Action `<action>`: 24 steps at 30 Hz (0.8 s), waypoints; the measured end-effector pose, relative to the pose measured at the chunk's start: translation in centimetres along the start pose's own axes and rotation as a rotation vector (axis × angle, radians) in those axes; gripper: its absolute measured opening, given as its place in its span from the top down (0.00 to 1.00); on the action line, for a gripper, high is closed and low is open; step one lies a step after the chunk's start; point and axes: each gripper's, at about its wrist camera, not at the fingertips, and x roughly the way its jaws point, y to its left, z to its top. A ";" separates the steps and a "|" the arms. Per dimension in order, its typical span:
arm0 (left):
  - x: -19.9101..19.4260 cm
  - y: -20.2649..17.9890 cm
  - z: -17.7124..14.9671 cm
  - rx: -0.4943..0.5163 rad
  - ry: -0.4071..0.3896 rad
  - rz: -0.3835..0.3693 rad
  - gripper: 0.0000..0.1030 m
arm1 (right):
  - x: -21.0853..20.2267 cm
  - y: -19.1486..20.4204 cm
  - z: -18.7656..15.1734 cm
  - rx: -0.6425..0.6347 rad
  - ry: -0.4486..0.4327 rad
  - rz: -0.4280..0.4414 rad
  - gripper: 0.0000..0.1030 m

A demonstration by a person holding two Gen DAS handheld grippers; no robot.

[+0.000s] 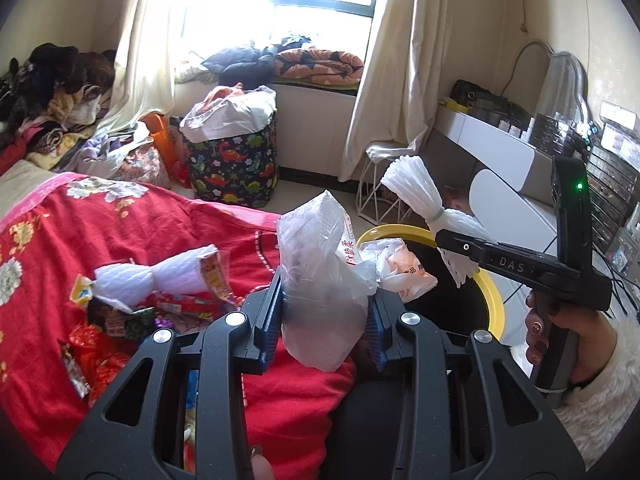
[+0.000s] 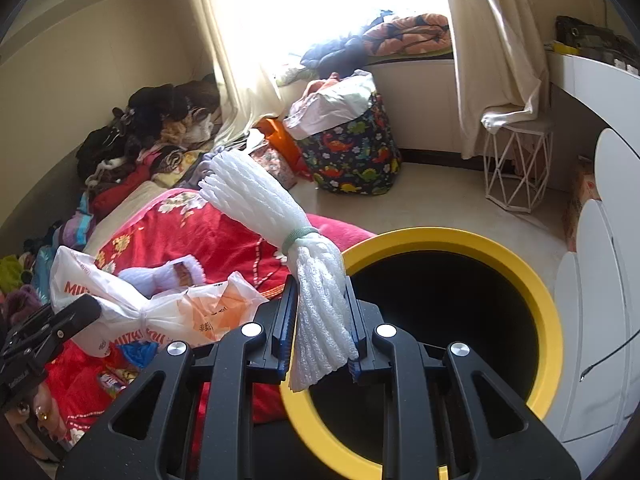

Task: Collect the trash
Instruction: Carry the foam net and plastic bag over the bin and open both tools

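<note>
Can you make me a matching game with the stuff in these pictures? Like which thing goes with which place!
Things:
1. foam net bundle
2. plastic bag
3. snack wrappers
4. dinosaur basket

Places:
A. on the red blanket
B. in the left gripper
C. on the floor by the window
D. in the right gripper, at the yellow bin's rim

Pairs: 1-D, 2-B, 3-A, 4-C
</note>
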 end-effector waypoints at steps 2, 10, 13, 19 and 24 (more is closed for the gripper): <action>0.6 -0.7 0.1 0.012 0.004 -0.008 0.72 | -0.1 -0.6 0.1 0.018 -0.002 -0.011 0.80; 2.4 -2.4 0.3 0.040 0.029 -0.042 0.72 | -0.5 -3.2 0.2 0.081 -0.011 -0.067 0.80; 3.1 -3.1 0.2 0.047 0.039 -0.052 0.72 | -0.5 -4.4 0.0 0.111 -0.008 -0.087 0.80; 4.3 -4.2 0.0 0.060 0.063 -0.068 0.72 | -0.3 -6.2 -0.3 0.153 0.005 -0.126 0.79; 5.6 -4.9 -0.3 0.072 0.086 -0.077 0.72 | -0.2 -7.7 -0.7 0.189 0.014 -0.146 0.78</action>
